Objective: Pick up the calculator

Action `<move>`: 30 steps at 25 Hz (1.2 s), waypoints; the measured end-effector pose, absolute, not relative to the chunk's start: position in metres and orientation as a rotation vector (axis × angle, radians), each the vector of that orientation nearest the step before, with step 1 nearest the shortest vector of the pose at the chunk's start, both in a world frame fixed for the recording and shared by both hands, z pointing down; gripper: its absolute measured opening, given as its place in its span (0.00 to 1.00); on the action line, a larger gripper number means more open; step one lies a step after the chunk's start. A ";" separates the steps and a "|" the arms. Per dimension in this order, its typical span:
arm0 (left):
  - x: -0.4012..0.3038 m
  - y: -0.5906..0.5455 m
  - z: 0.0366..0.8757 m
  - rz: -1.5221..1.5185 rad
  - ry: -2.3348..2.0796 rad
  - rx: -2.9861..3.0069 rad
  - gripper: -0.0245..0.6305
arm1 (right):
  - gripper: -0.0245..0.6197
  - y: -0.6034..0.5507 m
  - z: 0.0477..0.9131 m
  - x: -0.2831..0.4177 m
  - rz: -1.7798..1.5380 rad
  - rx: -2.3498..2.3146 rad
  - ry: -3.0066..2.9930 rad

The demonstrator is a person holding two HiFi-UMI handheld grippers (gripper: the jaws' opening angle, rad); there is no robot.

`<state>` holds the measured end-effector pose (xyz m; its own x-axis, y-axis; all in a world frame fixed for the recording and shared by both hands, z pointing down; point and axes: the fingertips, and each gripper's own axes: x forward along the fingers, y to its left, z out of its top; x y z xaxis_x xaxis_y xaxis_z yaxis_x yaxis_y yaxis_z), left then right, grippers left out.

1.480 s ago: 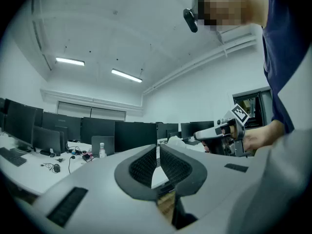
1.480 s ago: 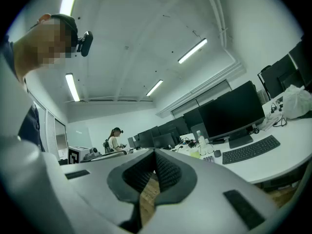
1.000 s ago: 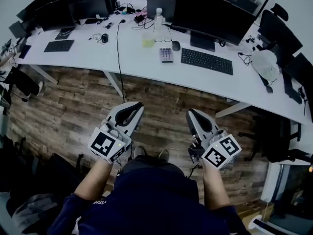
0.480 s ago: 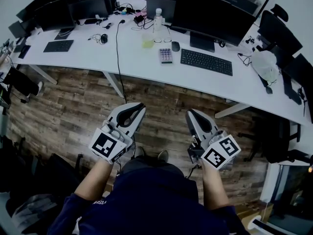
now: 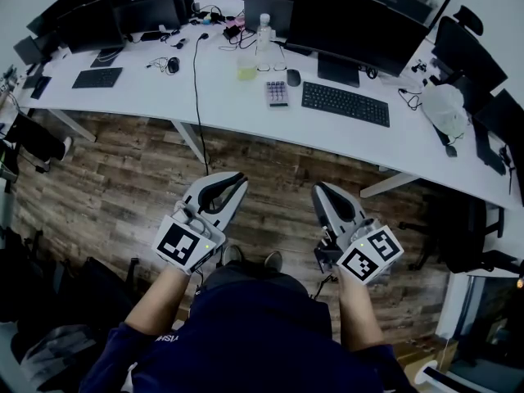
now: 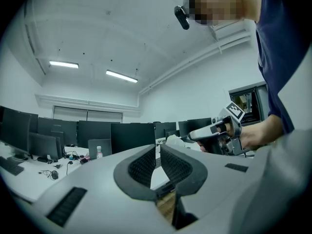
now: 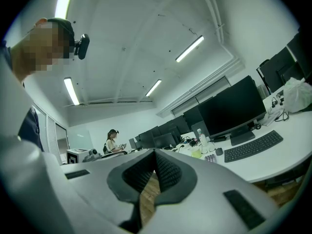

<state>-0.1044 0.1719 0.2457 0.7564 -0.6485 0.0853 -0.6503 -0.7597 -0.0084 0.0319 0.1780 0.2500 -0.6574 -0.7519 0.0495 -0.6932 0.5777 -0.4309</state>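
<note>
Only the left hand-held gripper (image 5: 236, 178) has crept slightly right. It and the right hand-held gripper (image 5: 319, 188) are clenched and empty. The calculator (image 5: 277, 92) lies far off on the worktop (image 5: 221, 109), left of the keyboard (image 5: 345, 103). Clenched jaws might just shove it away.

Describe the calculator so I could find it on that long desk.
Find the long white desk and the big monitor with a black keyboard in front. Just left of that keyboard lies the calculator: a small pale slab of keys, far shorter than the keyboard and lighter than the dark mouse nearby.
</note>
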 end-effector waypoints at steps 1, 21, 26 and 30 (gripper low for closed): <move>-0.104 0.171 0.246 0.129 -1.082 2.925 0.11 | 0.04 0.177 0.250 0.032 -0.636 -1.228 2.665; -0.104 0.161 0.249 0.141 -1.073 2.923 0.21 | 0.04 0.167 0.254 0.033 -0.653 -1.220 2.661; -0.104 0.159 0.248 0.144 -1.078 2.923 0.24 | 0.04 0.165 0.253 0.032 -0.656 -1.217 2.662; -0.103 0.159 0.247 0.147 -1.088 2.919 0.26 | 0.04 0.165 0.253 0.034 -0.657 -1.212 2.661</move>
<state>-0.1035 0.1588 0.2469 0.7521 -0.6520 0.0963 -0.6541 -0.7563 -0.0116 0.0339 0.1651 0.2531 -0.6642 -0.7460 0.0486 -0.6830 0.5791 -0.4452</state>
